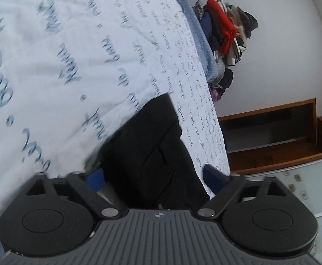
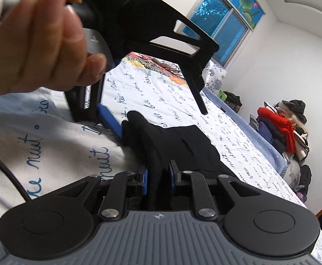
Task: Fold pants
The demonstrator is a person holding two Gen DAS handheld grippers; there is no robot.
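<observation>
The black pants (image 1: 152,152) lie bunched on a white bedsheet with blue script (image 1: 61,66). In the left wrist view my left gripper (image 1: 154,178) is open, its blue pads wide apart on either side of the pants. In the right wrist view my right gripper (image 2: 158,181) is shut on a fold of the black pants (image 2: 172,145). The left gripper also shows in the right wrist view (image 2: 110,121), held by a hand (image 2: 39,44), its blue pad beside the far end of the pants.
A pile of clothes with a red garment (image 1: 222,33) sits past the bed's blue edge (image 1: 202,42); it also shows in the right wrist view (image 2: 284,130). A wooden shelf (image 1: 271,130) stands by the white wall. A window (image 2: 222,17) is at the back.
</observation>
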